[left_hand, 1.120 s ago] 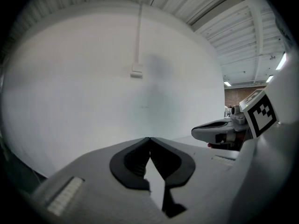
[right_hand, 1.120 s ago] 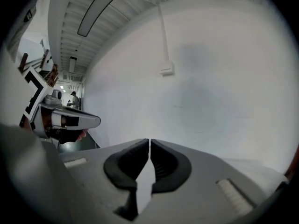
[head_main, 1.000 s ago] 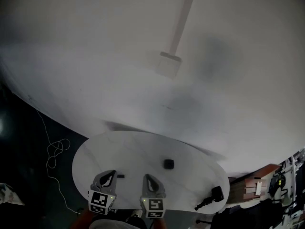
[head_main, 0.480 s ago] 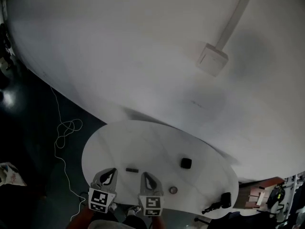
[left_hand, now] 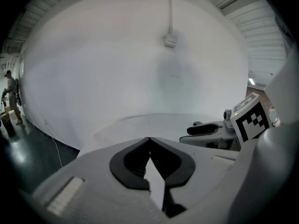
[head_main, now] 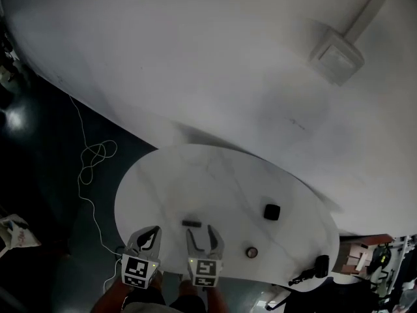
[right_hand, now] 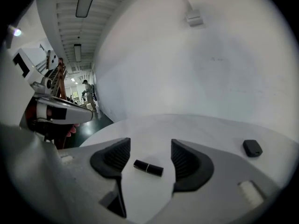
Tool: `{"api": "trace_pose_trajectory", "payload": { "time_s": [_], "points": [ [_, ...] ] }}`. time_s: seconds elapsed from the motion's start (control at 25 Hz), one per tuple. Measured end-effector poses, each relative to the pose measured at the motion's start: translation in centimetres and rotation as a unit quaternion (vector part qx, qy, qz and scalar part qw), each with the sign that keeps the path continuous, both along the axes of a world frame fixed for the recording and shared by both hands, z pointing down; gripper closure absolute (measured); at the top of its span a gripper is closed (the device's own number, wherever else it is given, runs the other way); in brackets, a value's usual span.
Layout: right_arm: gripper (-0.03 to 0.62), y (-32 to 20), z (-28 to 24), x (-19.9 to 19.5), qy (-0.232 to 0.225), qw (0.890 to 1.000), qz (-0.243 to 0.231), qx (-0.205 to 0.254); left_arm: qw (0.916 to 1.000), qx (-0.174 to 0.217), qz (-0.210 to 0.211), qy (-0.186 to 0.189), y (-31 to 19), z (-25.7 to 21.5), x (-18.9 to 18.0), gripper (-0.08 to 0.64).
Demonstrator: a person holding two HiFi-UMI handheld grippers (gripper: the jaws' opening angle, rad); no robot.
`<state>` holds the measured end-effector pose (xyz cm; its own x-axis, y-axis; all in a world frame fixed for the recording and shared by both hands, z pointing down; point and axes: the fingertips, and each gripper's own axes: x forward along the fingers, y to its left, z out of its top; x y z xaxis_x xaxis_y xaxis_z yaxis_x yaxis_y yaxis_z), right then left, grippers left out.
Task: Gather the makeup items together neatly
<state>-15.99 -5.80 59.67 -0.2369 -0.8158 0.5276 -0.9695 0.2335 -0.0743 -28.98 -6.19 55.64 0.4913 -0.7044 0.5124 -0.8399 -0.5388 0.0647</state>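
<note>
A black lipstick tube lies on its side on the white round table. It sits in the gap between the right gripper's fingers, just ahead of their tips, and touches neither pad. Those jaws are opening and stand well apart, with nothing pinched. To the right of the fingers and farther out rests a small black square case. In the head view a small round item lies just right of the same fingers, near the table's front edge. The left gripper hangs beside the right one at the table's near rim, its fingers pressed together at the tips and holding nothing. A black device sits at the table's far right edge.
</note>
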Motion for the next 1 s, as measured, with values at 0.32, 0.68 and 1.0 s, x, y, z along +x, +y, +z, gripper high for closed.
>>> {"api": "trace_pose_trajectory", "payload": {
  "time_s": [0.32,0.68,1.0],
  "points": [
    [0.259,-0.3,4.7,-1.8,-0.002,0.998,0.018,-0.054,0.9995,-0.031,0.003,-0.005,0.3,3.1,-2.0,0.549],
    [0.242,-0.2,8.2,-1.9,0.010,0.995,0.044,-0.091,0.9982,-0.056,0.021,-0.012,0.3,5.9,-2.9,0.549],
    [0.242,-0.6,9.3,-2.2,0.013,0.993,0.062,-0.098,0.9975,-0.063,0.026,-0.017,0.3,6.7,-4.4,0.549]
  ]
}}
